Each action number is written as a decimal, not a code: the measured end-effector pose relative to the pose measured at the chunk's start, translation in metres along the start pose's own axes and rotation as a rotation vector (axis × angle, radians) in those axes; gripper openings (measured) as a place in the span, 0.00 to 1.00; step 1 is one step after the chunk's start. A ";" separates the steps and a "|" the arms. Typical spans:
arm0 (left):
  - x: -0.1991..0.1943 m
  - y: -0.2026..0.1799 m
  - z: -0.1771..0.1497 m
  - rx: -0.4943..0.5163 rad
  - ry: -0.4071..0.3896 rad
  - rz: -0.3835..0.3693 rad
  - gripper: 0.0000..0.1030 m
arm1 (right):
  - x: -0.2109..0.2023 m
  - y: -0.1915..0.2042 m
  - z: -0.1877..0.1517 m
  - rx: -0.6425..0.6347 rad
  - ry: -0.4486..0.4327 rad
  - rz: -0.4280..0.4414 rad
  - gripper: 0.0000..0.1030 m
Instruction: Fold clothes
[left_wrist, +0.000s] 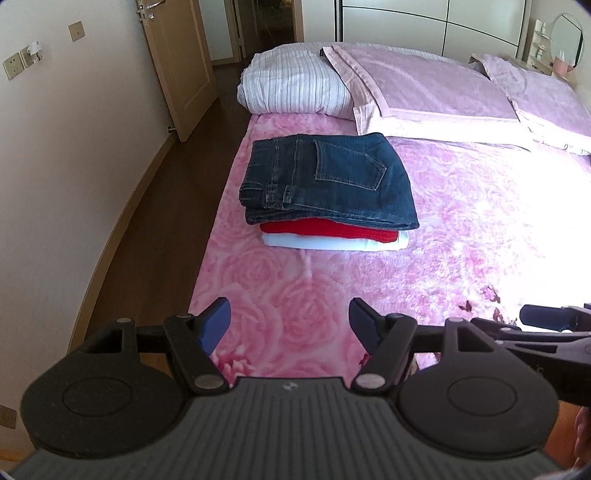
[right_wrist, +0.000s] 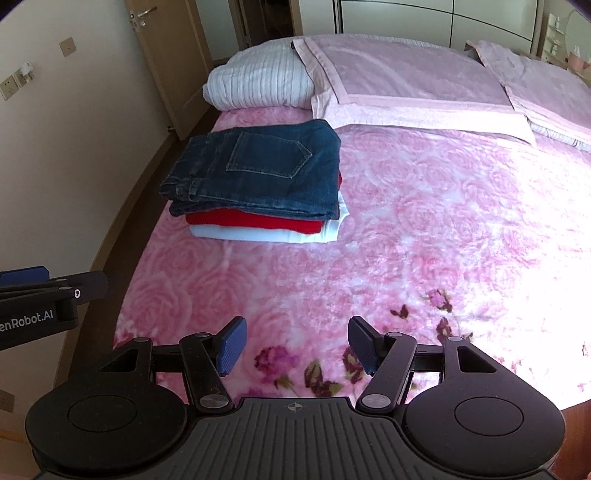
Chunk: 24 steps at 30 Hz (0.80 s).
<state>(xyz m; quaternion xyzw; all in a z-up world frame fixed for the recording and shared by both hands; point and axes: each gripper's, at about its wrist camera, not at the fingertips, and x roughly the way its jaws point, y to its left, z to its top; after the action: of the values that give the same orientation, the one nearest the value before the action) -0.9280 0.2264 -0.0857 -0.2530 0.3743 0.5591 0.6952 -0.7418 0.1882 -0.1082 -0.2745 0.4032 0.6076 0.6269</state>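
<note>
A neat stack of folded clothes lies on the pink floral bedspread (left_wrist: 461, 229) (right_wrist: 424, 240): dark blue jeans (left_wrist: 325, 177) (right_wrist: 258, 173) on top, a red garment (left_wrist: 332, 229) (right_wrist: 255, 219) under them, a white garment (left_wrist: 332, 242) (right_wrist: 258, 234) at the bottom. My left gripper (left_wrist: 290, 325) hovers open over the bed's near edge, well short of the stack, nothing between its blue pads. My right gripper (right_wrist: 295, 343) is open too, empty, above the flowered front part of the bedspread. Each gripper shows at the side of the other's view.
A striped white pillow (left_wrist: 291, 85) (right_wrist: 258, 85) and pink pillows (left_wrist: 424, 88) (right_wrist: 406, 81) lie at the head of the bed. Left of the bed runs a strip of wooden floor (left_wrist: 147, 206), then a wall and an open door (left_wrist: 181, 62).
</note>
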 end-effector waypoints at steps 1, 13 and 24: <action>0.001 0.000 -0.001 0.000 0.001 -0.001 0.66 | 0.001 0.000 -0.001 0.001 0.002 -0.001 0.62; 0.012 0.000 -0.007 -0.005 0.010 -0.005 0.66 | 0.011 0.004 -0.002 -0.017 0.019 -0.001 0.62; 0.020 -0.003 -0.003 -0.019 0.007 0.001 0.66 | 0.020 0.003 0.006 -0.036 0.032 0.005 0.62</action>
<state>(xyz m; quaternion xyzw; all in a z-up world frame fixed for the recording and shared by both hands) -0.9243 0.2347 -0.1039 -0.2615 0.3716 0.5619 0.6912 -0.7454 0.2041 -0.1213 -0.2945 0.4029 0.6117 0.6138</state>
